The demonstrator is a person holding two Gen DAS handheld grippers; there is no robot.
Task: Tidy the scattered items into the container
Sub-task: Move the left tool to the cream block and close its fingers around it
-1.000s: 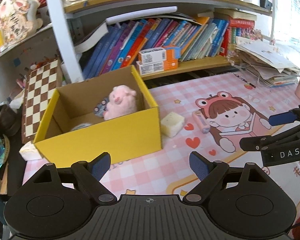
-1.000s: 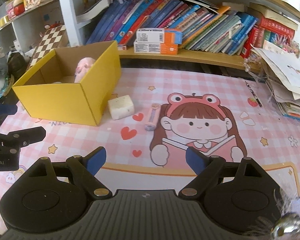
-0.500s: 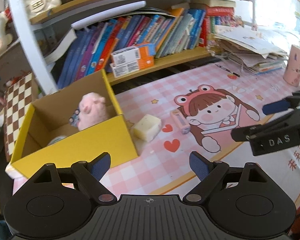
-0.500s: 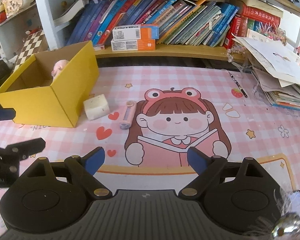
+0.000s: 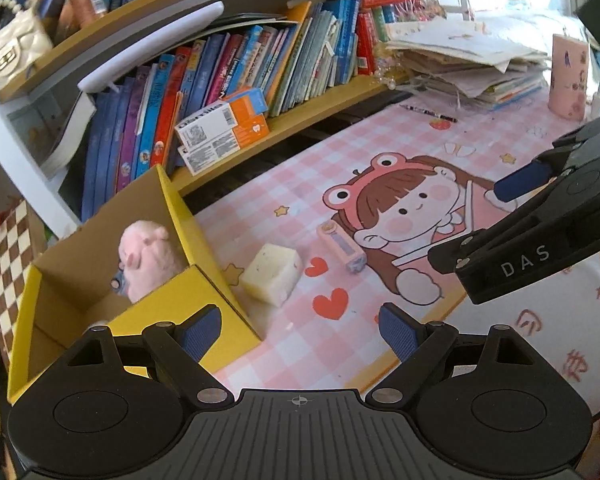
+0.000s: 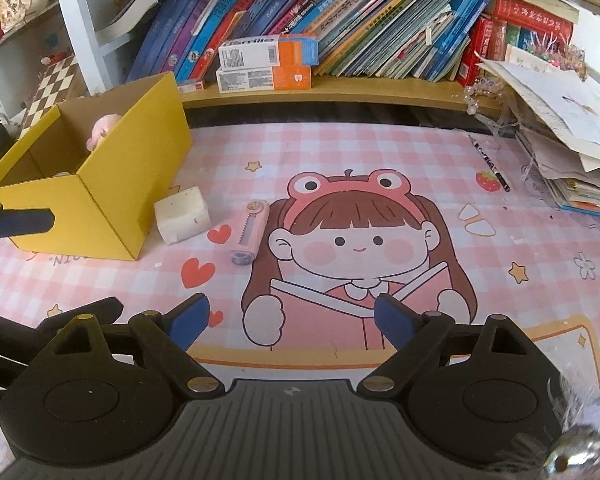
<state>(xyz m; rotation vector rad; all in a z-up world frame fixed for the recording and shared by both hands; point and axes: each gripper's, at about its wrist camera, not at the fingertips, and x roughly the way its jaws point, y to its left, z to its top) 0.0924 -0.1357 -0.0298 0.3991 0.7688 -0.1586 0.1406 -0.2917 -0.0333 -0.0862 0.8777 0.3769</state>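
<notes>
We see bright daylight pouring in from the top right, white glare there, and edges that bend round.

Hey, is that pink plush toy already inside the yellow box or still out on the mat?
Inside. The pink plush toy sits within the yellow box walls, its top showing above the rim.

On the desk mat, the box sits at far left with a plush toy inside; a foam block lies just right of it, perhaps touching, then a small tube. The bookshelf stands behind.
</notes>
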